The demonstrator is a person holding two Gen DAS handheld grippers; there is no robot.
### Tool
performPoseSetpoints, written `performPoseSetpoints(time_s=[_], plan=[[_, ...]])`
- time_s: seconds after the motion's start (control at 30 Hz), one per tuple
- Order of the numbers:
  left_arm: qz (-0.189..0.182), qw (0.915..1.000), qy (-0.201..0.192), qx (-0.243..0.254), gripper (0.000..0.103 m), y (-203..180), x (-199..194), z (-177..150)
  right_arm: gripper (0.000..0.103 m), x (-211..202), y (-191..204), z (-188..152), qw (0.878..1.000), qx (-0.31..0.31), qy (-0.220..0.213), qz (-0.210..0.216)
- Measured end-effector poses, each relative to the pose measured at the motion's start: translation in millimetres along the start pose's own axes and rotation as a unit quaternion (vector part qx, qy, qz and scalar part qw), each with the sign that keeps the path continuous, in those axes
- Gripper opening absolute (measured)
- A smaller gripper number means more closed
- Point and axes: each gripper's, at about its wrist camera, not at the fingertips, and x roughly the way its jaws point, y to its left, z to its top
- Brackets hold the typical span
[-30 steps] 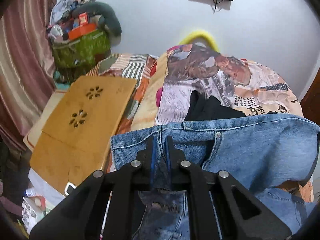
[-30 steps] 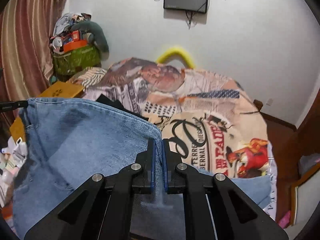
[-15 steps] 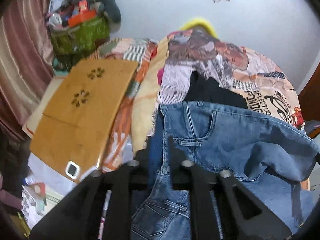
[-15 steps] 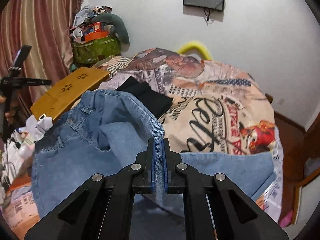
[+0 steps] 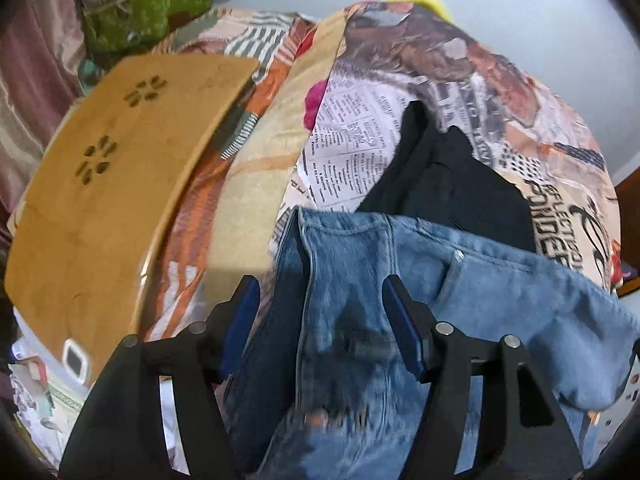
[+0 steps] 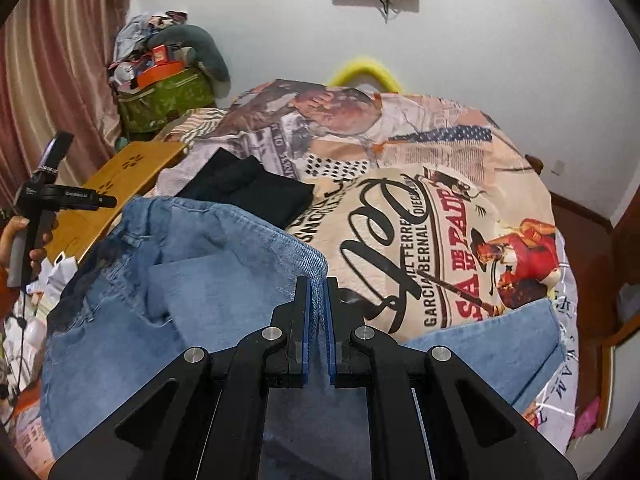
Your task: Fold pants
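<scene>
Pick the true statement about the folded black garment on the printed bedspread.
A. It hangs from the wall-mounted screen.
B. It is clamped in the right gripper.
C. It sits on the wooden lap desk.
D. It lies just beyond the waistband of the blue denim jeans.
D: the folded black garment rests on the printed bedspread just past the waistband of the blue denim jeans, while the right gripper pinches only denim.

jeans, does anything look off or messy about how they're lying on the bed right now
Yes. The jeans lie bunched, not flat: the fabric held by the right gripper is doubled over in a loose flap. The left gripper has just been opening; its pads straddle the waist without pressing. Frayed rips show lower down.
</scene>
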Motion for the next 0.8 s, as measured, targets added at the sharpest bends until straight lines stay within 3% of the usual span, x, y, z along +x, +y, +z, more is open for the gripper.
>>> performPoseSetpoints(time_s=[0.1, 0.17, 0.23, 0.3, 0.47, 0.8], plan=[[-0.005, 0.9999, 0.007, -0.010, 0.063, 2, 20, 15, 0.006, 8, -7, -2, 1.000, 0.003, 0.004, 0.000], [-0.018, 0.9996, 0.014, -0.017, 0.056, 3, 31, 22, 0.006, 11, -10, -4, 1.000, 0.003, 0.006, 0.002], [-0.035, 0.9985, 0.032, -0.026, 0.029, 4, 43, 25, 0.006, 14, -13, -5, 1.000, 0.005, 0.007, 0.004], [-0.027, 0.9979, 0.047, -0.035, 0.012, 5, 52, 25, 0.006, 15, -15, -6, 1.000, 0.006, 0.005, 0.007], [-0.033, 0.9982, 0.025, -0.044, 0.006, 11, 40, 15, 0.006, 12, -13, -7, 1.000, 0.004, 0.002, 0.008], [-0.040, 0.9963, -0.067, 0.035, 0.005, 10, -87, -26, 0.006, -35, 13, -13, 0.999, -0.032, -0.022, 0.013]])
